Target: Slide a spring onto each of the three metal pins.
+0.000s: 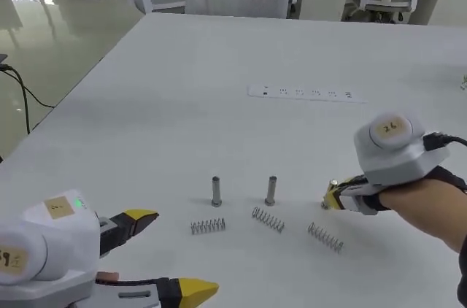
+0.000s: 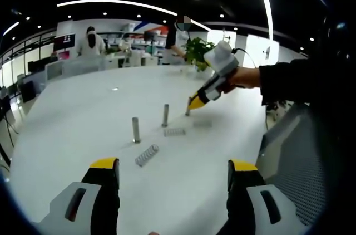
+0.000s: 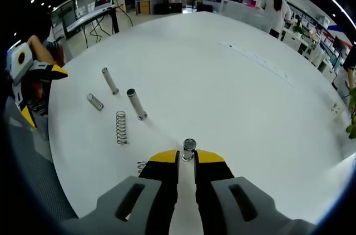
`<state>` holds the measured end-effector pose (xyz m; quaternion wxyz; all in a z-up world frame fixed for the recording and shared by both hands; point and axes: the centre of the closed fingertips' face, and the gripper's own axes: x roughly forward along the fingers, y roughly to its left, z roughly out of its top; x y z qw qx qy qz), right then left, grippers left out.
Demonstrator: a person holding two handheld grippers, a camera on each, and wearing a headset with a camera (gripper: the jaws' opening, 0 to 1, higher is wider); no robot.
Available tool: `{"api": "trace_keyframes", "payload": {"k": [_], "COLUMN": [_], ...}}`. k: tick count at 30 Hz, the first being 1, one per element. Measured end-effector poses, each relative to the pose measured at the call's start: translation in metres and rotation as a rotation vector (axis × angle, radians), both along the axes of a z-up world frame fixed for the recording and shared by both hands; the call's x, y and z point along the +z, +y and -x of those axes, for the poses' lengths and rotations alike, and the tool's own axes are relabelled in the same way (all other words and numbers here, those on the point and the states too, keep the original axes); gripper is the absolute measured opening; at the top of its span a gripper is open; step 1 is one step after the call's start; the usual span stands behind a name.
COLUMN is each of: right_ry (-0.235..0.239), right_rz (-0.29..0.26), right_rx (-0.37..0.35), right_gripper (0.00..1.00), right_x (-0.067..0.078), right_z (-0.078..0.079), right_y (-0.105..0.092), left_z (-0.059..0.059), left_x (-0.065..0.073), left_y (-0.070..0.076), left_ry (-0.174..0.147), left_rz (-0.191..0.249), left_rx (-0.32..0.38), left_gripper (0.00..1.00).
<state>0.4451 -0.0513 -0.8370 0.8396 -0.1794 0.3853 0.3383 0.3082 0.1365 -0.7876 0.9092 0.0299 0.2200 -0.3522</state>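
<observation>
Right gripper view: the right gripper (image 3: 187,158) pinches the upright pin (image 3: 189,146) between its jaw tips (a spring (image 3: 121,127) lies flat, well apart to the left). The left gripper (image 2: 173,169) gapes wide, holding nothing.

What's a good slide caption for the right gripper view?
Right gripper grips an upright pin, springs lying loose nearby.

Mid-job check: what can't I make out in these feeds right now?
Third pin: in the head view the right gripper covers most of it; in the right gripper view the jaws hide its lower part.
Grip: whether those jaws actually press the pin cannot be told.
Nearest spring: right gripper view, mostly behind a jaw.
Left gripper: head view, cut off by the bottom edge.
</observation>
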Motion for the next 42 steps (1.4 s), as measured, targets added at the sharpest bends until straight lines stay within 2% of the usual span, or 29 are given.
{"api": "trace_keyframes", "payload": {"k": [6,13,26,33,42], "right_ry": [0.002,-0.011,-0.011,0.013,0.05], "right_rz": [0.0,-0.001,-0.019,-0.023,0.011], "right_rx": [-0.003,0.003,0.035,0.072,0.107], "right_gripper": [0.1,0.11,0.13,0.13,0.13], "right_x": [-0.003,0.003,0.006,0.0,-0.015], "right_z": [0.002,0.011,0.041,0.056,0.067], "right_y": [-0.003,-0.006,-0.006,0.0,0.002], "left_z": [0.0,0.0,0.001,0.001,0.0], "left_x": [0.0,0.0,-0.001,-0.001,-0.001], "left_y": [-0.001,-0.001,-0.003,-0.003,-0.001], "left_ry": [0.001,0.0,0.002,0.002,0.001], "left_rz": [-0.001,0.001,-0.001,-0.002,-0.002], "left_rx": [-0.002,-0.004,-0.015,-0.016,-0.015], "left_gripper": [0.76,0.76,0.76,0.76,0.76]}}
